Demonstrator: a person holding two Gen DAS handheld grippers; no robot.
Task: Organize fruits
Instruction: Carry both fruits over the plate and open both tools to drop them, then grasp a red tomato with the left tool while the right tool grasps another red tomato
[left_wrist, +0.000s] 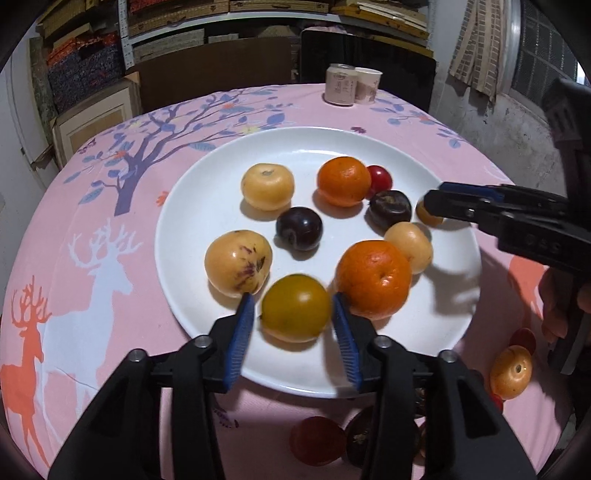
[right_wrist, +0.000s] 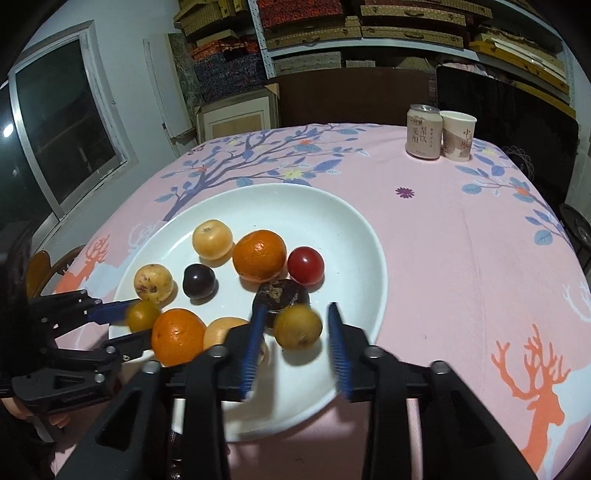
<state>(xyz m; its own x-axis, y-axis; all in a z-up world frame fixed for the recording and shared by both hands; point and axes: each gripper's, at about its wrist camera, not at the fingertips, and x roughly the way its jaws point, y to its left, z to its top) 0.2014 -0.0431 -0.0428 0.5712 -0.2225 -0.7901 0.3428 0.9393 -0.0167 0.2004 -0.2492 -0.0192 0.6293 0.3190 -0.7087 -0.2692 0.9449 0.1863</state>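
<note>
My left tongs (left_wrist: 293, 314) stand apart around a yellow-green fruit (left_wrist: 295, 313) on the white plate (left_wrist: 207, 177). My right tongs (right_wrist: 297, 328) gape too, a brownish-yellow fruit (right_wrist: 297, 326) between them, untouched by either pad.

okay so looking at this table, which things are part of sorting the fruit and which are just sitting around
Job: white plate, fruits on it such as the near orange, olive-yellow fruit between the left gripper fingers, loose fruit off the plate.
Lying about: drink can, paper cup.

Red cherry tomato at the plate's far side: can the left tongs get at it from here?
Probably not directly. The red cherry tomato sits tucked behind the far orange, and the left tongs have an olive-yellow fruit between their open fingers, blocking the straight path.
</note>
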